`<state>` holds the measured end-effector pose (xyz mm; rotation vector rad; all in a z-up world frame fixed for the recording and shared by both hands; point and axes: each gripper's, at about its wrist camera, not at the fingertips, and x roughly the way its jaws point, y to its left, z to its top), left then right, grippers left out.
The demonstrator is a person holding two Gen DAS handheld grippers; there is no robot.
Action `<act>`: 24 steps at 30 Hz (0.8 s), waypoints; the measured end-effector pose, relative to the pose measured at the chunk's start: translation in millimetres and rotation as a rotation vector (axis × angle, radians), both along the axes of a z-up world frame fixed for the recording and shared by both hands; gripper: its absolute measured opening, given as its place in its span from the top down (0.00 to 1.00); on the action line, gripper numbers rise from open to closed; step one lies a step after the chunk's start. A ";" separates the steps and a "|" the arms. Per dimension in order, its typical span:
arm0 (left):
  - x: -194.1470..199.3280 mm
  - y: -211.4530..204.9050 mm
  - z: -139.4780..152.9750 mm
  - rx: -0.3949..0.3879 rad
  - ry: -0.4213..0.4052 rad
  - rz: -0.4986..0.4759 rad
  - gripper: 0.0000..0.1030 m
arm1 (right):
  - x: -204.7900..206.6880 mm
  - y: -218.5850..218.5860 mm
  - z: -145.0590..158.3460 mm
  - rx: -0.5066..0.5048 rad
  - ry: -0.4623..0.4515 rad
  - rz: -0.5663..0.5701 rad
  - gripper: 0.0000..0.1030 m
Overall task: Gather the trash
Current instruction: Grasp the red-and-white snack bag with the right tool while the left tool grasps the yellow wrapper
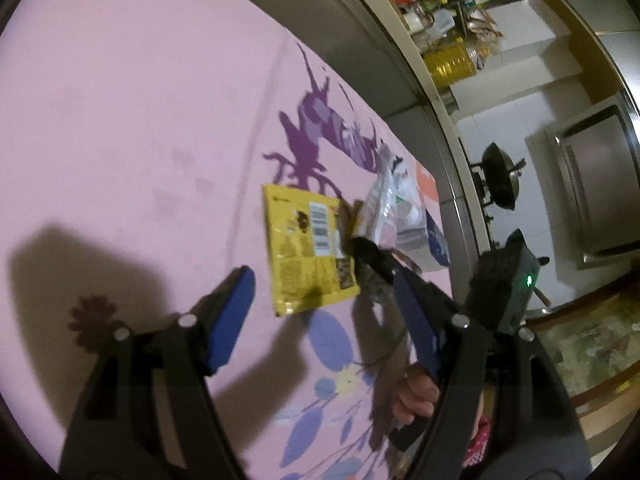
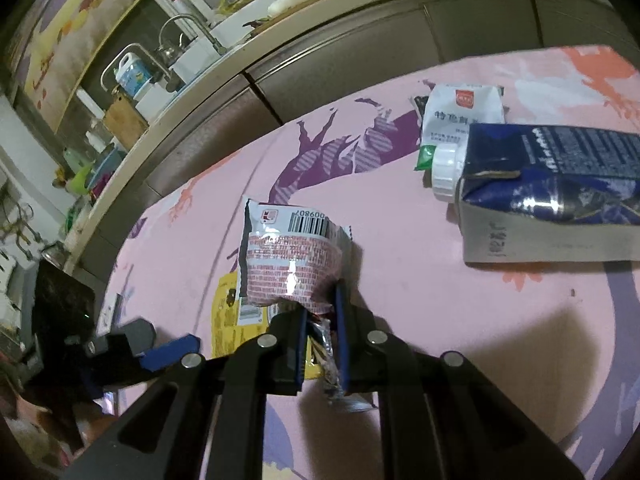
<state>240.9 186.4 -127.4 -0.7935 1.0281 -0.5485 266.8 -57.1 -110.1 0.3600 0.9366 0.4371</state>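
Note:
In the right wrist view my right gripper [image 2: 322, 308] is shut on a crinkled red-and-white wrapper [image 2: 292, 252] with a barcode, held just above the pink floral tablecloth [image 2: 420, 300]. A yellow snack packet [image 1: 308, 248] lies flat on the cloth, partly under that wrapper [image 1: 384, 204]. My left gripper [image 1: 322, 280] is open, its blue pads [image 1: 236, 312] straddling the near end of the yellow packet [image 2: 228, 312] without touching it. The right gripper [image 1: 372, 252] reaches in from the right beside it. A dark blue drink carton [image 2: 552, 196] with a white cap lies on its side at right, and a white pouch [image 2: 460, 112] lies behind it.
The table's far edge [image 2: 248, 152] runs along grey kitchen cabinets [image 2: 340, 60] under a counter with a sink and faucet [image 2: 188, 28]. A wok [image 1: 500, 176] sits on a stove past the table's right side. A hand [image 1: 416, 396] holds the right gripper low in the left wrist view.

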 end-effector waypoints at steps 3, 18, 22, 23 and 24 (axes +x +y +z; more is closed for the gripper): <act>7.6 -12.6 0.0 0.003 0.002 -0.025 0.33 | 6.6 0.0 1.0 0.012 0.028 0.011 0.91; 24.8 -27.7 -0.6 -0.073 0.003 -0.048 0.33 | 1.8 20.5 0.0 0.034 0.068 0.094 0.92; 24.1 -27.1 -0.9 -0.031 0.006 -0.036 0.43 | -9.6 23.2 -1.0 0.039 0.064 0.107 0.92; 23.6 -23.3 -4.5 -0.027 0.018 -0.023 0.54 | -10.7 21.5 -1.8 0.046 0.068 0.106 0.92; 23.6 -19.3 -8.5 -0.026 0.033 -0.010 0.60 | -12.0 20.1 -2.1 0.051 0.071 0.106 0.92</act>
